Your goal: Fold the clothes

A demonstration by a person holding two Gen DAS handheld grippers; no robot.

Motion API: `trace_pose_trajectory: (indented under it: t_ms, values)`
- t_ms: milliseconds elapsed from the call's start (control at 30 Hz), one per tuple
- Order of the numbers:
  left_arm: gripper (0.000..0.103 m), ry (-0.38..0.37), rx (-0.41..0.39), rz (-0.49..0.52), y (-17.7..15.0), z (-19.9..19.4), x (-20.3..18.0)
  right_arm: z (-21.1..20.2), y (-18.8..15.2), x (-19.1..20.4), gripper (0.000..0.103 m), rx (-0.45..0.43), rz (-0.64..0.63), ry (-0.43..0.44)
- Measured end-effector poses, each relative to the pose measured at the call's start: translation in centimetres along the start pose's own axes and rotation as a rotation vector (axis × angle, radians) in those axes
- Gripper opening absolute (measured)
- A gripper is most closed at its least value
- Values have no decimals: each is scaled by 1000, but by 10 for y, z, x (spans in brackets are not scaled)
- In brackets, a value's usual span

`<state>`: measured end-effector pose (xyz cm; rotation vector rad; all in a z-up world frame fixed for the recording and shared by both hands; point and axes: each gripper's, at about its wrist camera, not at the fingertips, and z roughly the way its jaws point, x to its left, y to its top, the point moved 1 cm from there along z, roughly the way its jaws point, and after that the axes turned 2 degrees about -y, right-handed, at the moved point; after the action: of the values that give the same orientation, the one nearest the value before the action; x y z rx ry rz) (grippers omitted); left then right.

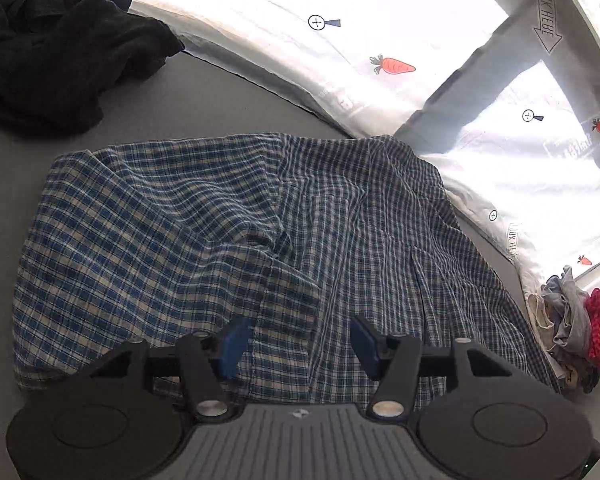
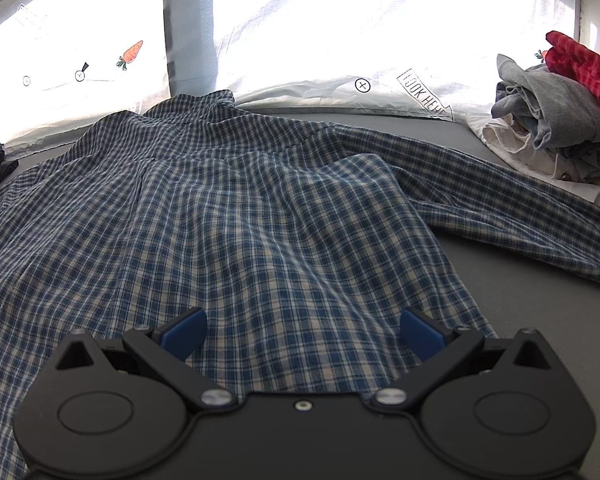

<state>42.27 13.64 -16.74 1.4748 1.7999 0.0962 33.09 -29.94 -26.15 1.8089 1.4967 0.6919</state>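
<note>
A blue and white checked shirt [image 1: 228, 240] lies spread on the grey table, its left side folded over the middle. My left gripper [image 1: 300, 344] is open just above the shirt's near edge, holding nothing. In the right wrist view the same shirt [image 2: 240, 216] fills the middle, collar at the far side and one sleeve [image 2: 520, 200] stretched out to the right. My right gripper [image 2: 302, 334] is open wide over the shirt's near hem, holding nothing.
A heap of dark clothes [image 1: 60, 52] lies at the far left of the grey table [image 1: 204, 96]. A pile of grey, white and red clothes [image 2: 560, 112] sits at the right. A white cloth with carrot prints [image 1: 380, 40] hangs behind the table.
</note>
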Motion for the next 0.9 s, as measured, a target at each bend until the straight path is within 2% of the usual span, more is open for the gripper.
trace_pose_trajectory:
  t_ms: [100,200,267,333,400,433,533,633,667,767,900]
  values:
    - [82,35,-37,-43,5,-15,10,1,3,1,103,12,13,-3]
    - [84,85,-97,-140,12,-38,38,5,11,3,103,59,44,-23]
    - [88,122,-106,-233,12,-46,60,11,23,8,103,135,33,-7]
    - [88,178,-95,-304,14,-51,82,16,36,12,102,199,23,91]
    - [88,238,-86,-339,7,-55,97,15,49,21,90,228,22,182]
    - [89,259,-85,-351,3,-57,103,13,56,26,89,223,38,222]
    - [90,292,-64,-392,-5,-59,119,11,72,38,89,226,177,392]
    - [94,296,-55,-387,-11,-59,124,27,79,51,89,300,386,559]
    - [95,295,-54,-380,-11,-58,123,33,78,57,84,316,443,601]
    - [103,309,-41,-350,-10,-53,118,50,77,82,47,398,520,673]
    - [103,344,-23,-309,-9,-46,112,62,81,128,25,478,474,739]
